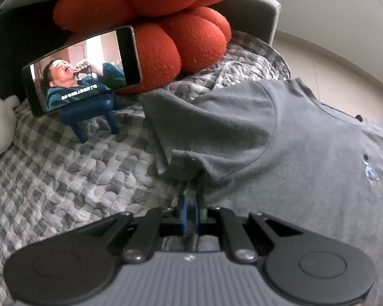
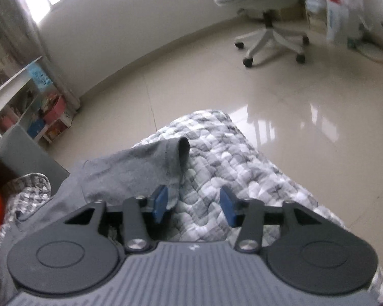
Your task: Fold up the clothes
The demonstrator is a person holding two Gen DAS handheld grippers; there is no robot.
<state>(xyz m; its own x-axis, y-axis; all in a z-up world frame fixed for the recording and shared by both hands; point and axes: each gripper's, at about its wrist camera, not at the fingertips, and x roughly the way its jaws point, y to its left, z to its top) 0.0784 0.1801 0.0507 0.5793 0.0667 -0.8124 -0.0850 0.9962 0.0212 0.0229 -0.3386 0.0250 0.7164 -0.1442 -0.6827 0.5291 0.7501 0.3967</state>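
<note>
Your left gripper, angled down, has its jaws pinched on one grey t-shirt sleeve hem. Your right gripper, also angled down, has jaws parted, gripping nothing, over one checked blanket.

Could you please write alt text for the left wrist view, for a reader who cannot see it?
The left gripper, shut, pinches the sleeve edge of a grey T-shirt spread on a checked quilt. Behind it, a phone playing a video sits on a small blue stand against an orange cushion.

orange cushion, phone on stand, checked quilt, office chair
</note>
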